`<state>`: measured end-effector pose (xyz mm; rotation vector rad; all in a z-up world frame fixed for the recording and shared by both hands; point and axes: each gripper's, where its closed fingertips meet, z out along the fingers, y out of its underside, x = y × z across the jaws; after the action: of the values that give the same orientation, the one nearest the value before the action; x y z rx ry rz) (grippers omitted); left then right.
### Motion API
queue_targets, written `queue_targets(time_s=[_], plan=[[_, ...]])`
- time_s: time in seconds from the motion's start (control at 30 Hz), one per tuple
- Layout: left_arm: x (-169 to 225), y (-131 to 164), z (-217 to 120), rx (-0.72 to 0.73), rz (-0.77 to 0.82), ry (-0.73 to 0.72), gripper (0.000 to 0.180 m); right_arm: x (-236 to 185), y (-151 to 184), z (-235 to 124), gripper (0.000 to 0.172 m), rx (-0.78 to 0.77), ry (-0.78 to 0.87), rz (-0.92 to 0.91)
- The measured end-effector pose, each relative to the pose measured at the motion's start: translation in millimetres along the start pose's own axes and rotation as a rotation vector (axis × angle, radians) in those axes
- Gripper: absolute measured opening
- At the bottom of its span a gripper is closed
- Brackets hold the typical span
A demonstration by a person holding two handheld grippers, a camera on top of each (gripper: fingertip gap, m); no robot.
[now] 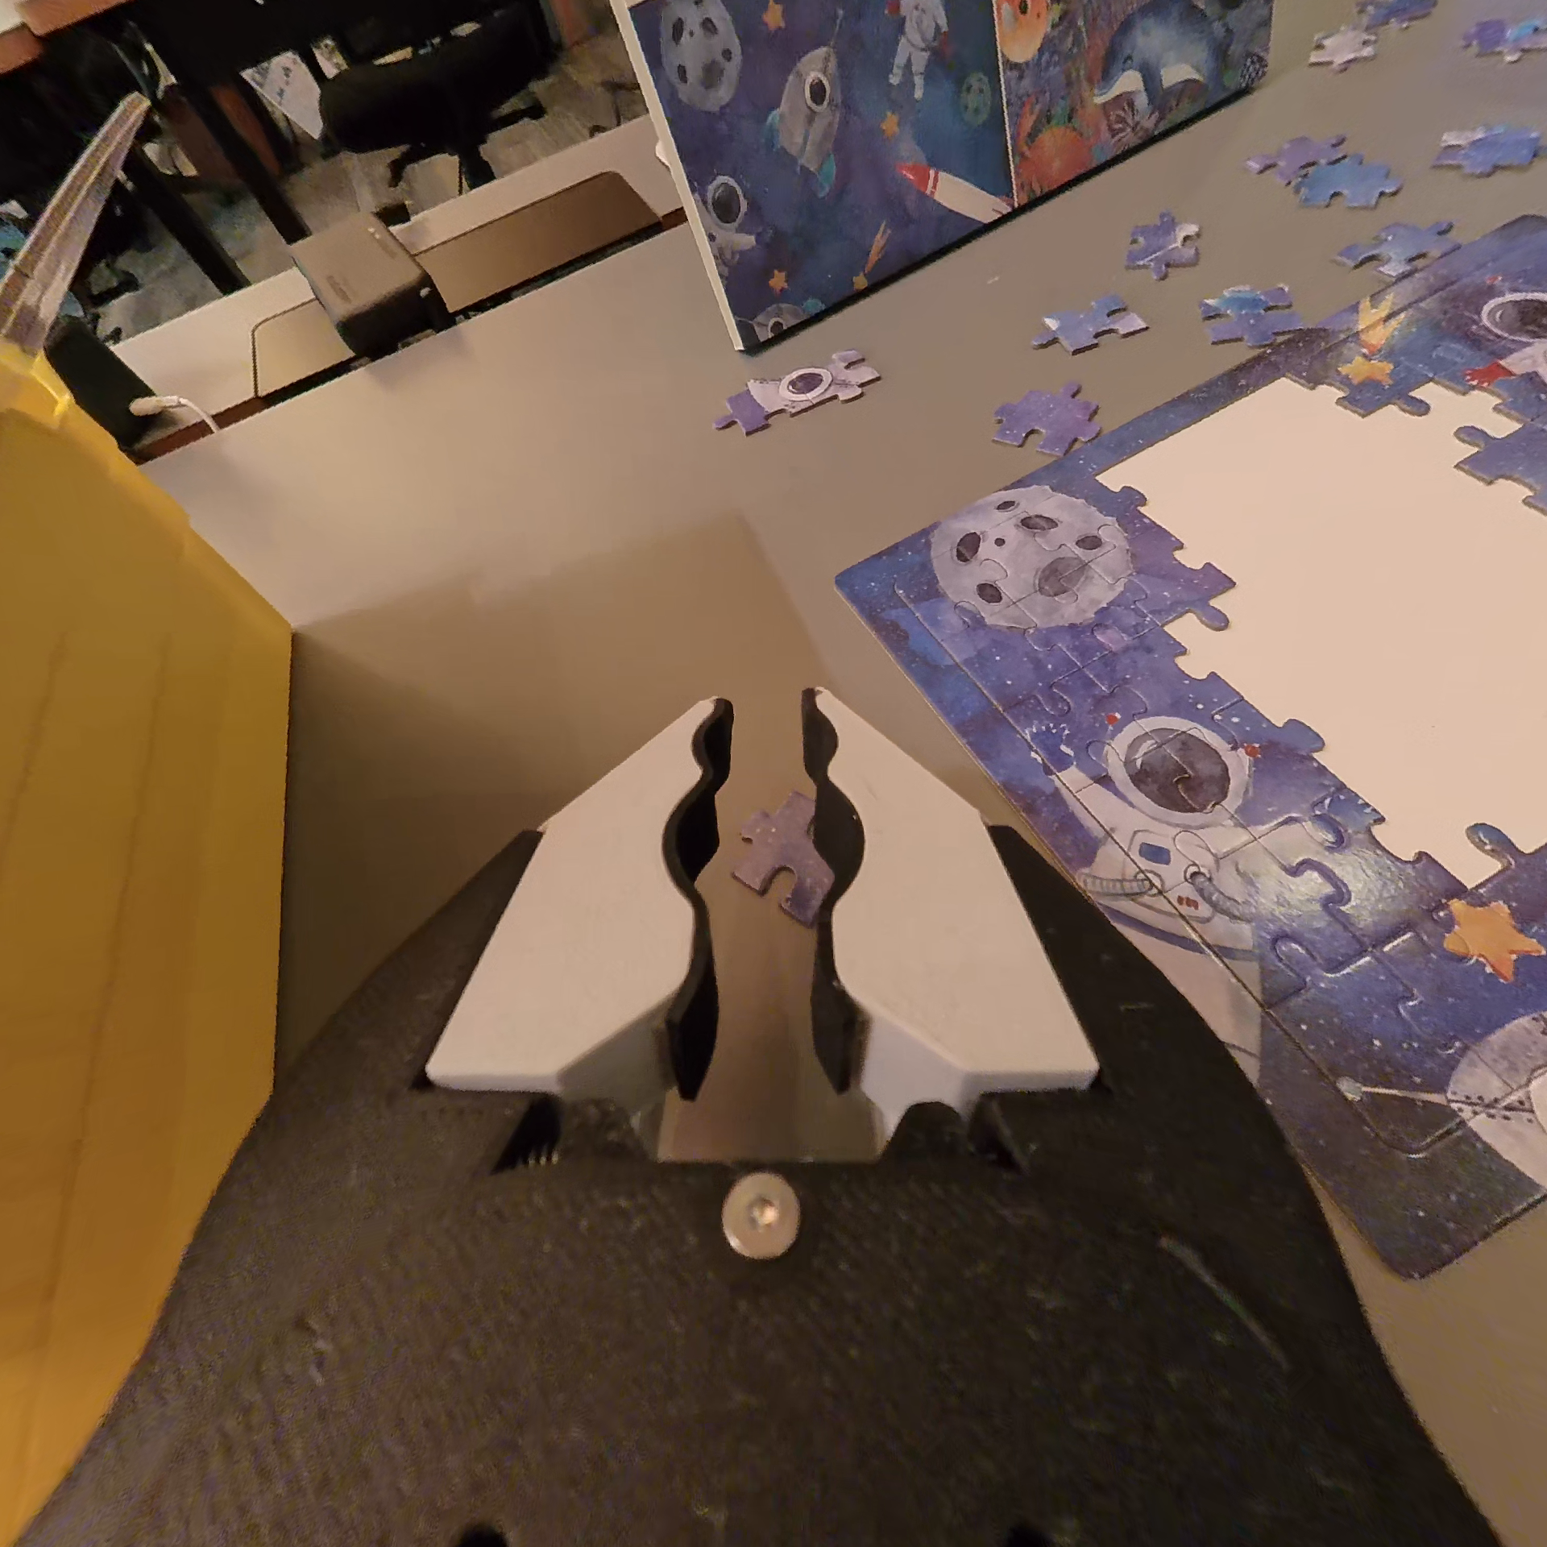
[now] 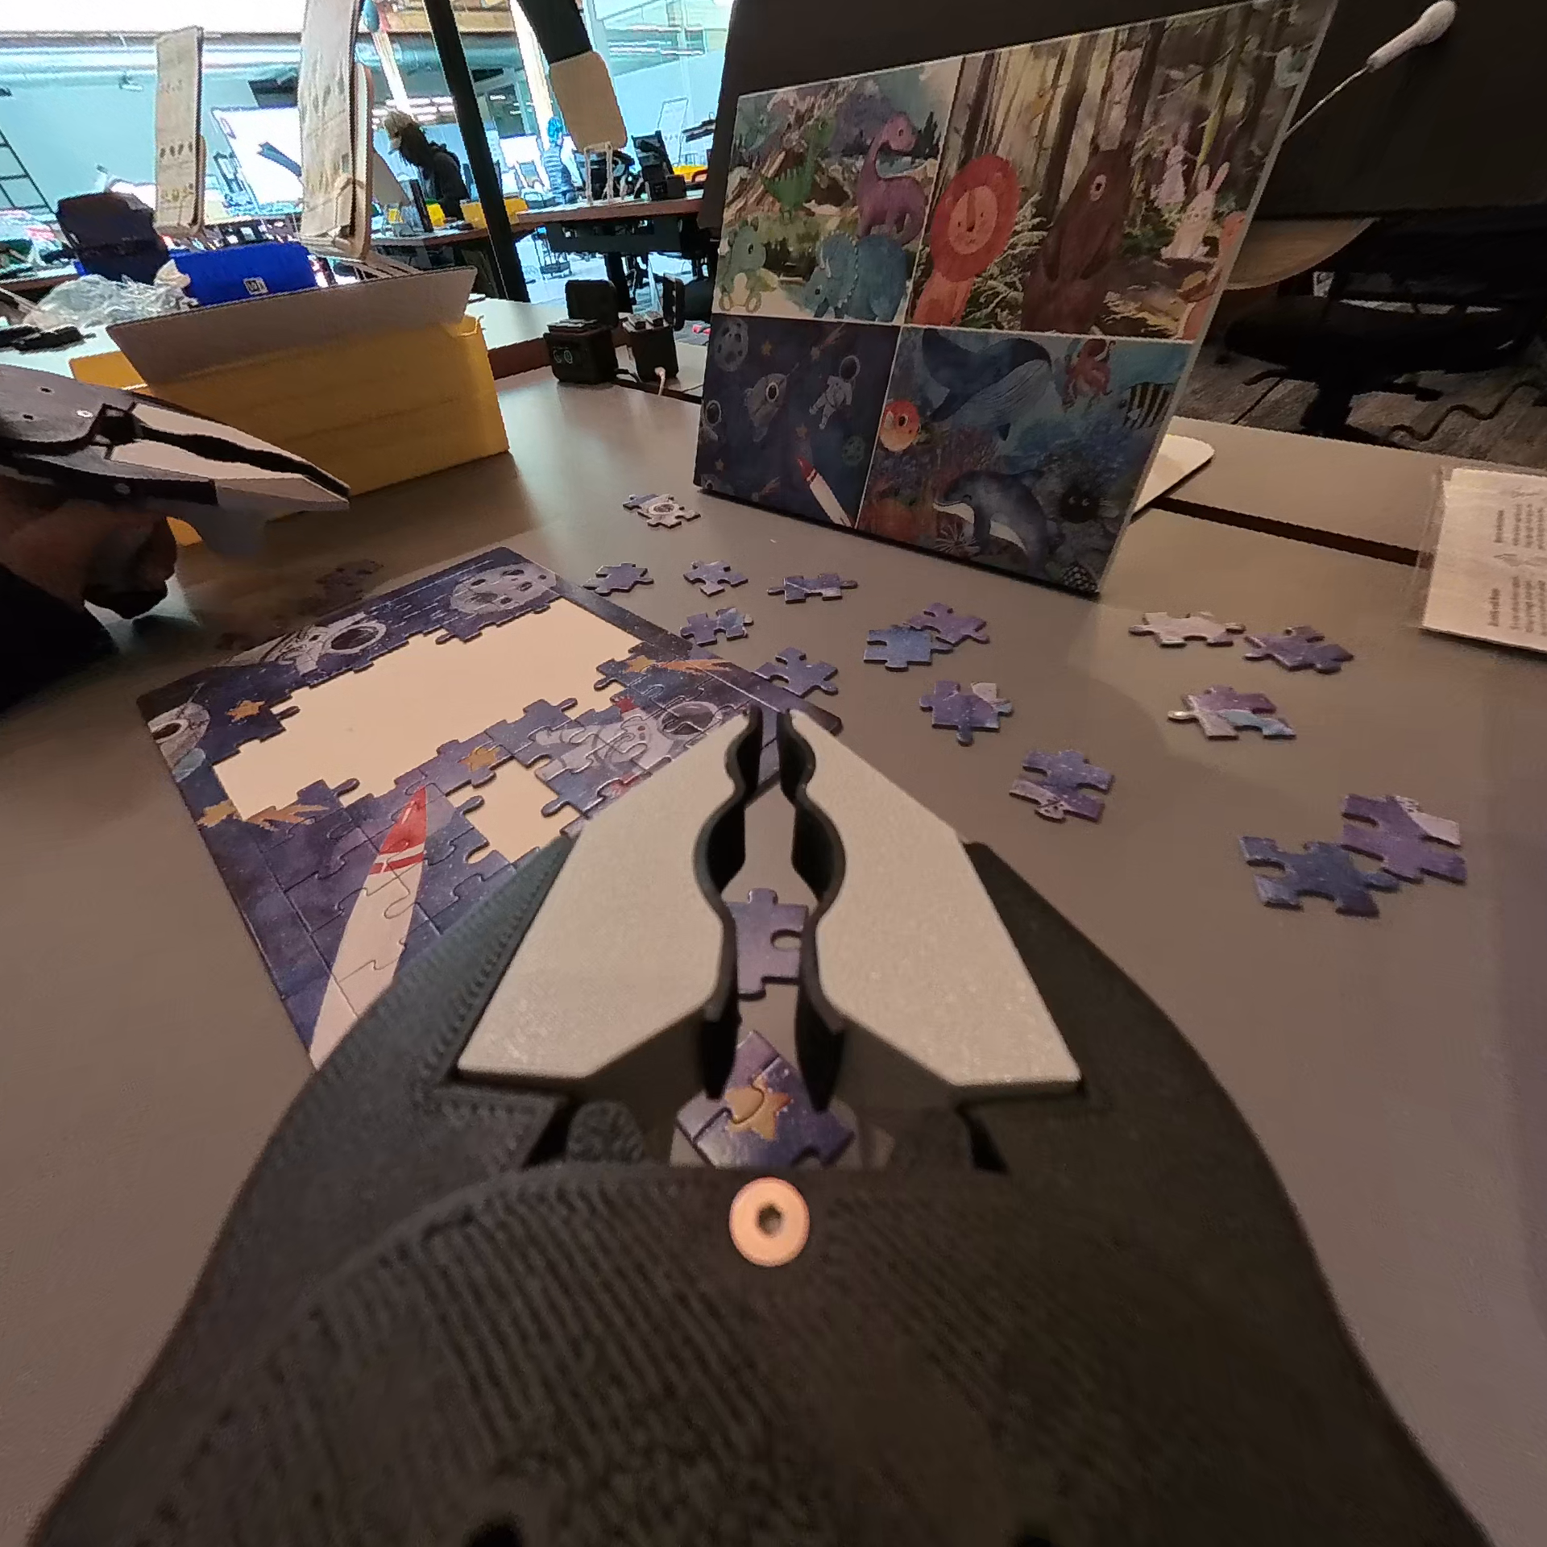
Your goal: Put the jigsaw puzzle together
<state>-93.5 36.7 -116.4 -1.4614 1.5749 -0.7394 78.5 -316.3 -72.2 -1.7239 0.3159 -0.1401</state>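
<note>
My left gripper (image 1: 766, 699) is open and hovers over the grey table (image 1: 519, 519), left of the puzzle board (image 1: 1339, 586). A small purple puzzle piece (image 1: 774, 850) shows in the gap, apart from the left finger and partly hidden by the right finger. It is not gripped. The left gripper also shows in the right wrist view (image 2: 331, 501), beside a yellow box (image 2: 352, 410). My right gripper (image 2: 768, 724) is shut on a blue puzzle piece (image 2: 763, 942), which sits between the pads behind the near-touching tips. It is over the right part of the half-filled space puzzle board (image 2: 402, 695).
A picture box (image 2: 946, 335) stands upright behind the board and also shows in the left wrist view (image 1: 820, 167). Several loose purple pieces (image 2: 1063, 783) lie to the right of the board. A printed sheet in clear plastic (image 2: 1490, 561) lies far right. The yellow box (image 1: 109, 753) walls the left side. The grippers' ends are close to 40 cm from one another.
</note>
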Motion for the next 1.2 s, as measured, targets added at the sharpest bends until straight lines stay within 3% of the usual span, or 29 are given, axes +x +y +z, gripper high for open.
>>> queue_targets(time_s=[0.13,0.3,0.6,0.9,1.2], plan=[[-2,5,-1,-0.018,-0.006,0.029,0.021,0,0,0,0.002,-0.001,0.001,-0.002],[18,8,-7,-0.043,-0.036,0.226,0.027,0,1,1,0.002,-0.006,-0.002,0.001],[24,22,-20,-0.182,-0.050,0.320,0.026,-1,2,2,0.002,-0.017,0.000,-0.008],[27,41,-22,-0.283,0.009,0.329,0.012,-1,2,2,0.002,-0.017,0.001,-0.010],[35,50,-16,-0.321,0.032,0.349,0.022,-1,3,2,0.002,-0.021,0.002,-0.015]])
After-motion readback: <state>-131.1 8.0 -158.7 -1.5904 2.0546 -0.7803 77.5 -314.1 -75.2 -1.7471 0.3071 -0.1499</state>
